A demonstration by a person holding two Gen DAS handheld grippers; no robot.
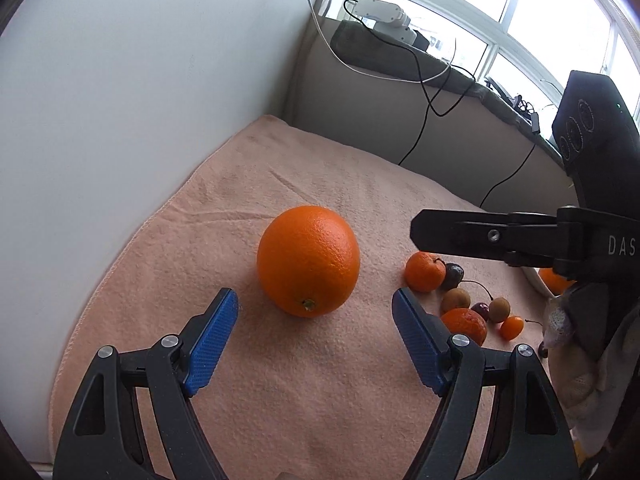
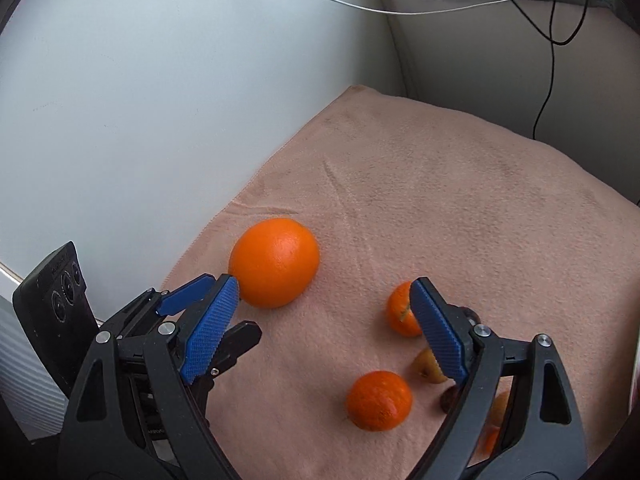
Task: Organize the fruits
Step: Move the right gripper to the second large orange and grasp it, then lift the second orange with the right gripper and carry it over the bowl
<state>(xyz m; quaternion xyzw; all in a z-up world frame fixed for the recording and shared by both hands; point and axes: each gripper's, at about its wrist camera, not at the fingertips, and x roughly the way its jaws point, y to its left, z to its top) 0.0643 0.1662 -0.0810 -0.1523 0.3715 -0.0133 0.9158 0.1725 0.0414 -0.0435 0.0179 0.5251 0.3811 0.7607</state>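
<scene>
On the cloth: a pink towel (image 1: 280, 380) covers the surface, and all the fruit lies on it.
Big orange: the big orange (image 1: 308, 261) sits in the middle of the left wrist frame, stem end turned toward the camera, just beyond the blue pads and touching neither.
Left claw: the left gripper (image 1: 315, 304) stands wide with nothing between its fingers; the big orange lies just ahead of the gap.
Right claw: the right gripper (image 2: 325, 295) is also spread wide and holds nothing; in its own frame the towel shows between the pads.
Small fruit: a mandarin (image 1: 425, 271) lies right of centre in the left wrist frame, with a second mandarin (image 1: 466, 324) lower down, partly behind the right-hand pad.
Cluster: brown kiwis (image 1: 456, 299), a dark cherry (image 1: 481, 310) and a kumquat (image 1: 512, 327) crowd close together at the lower right.
Bowl: a white bowl (image 1: 538, 282) edge shows at the right border, mostly hidden behind the right claw's body; something orange is in it.
Background: a white wall fills the left, with a window (image 1: 500, 8) and cables at the upper right.
</scene>
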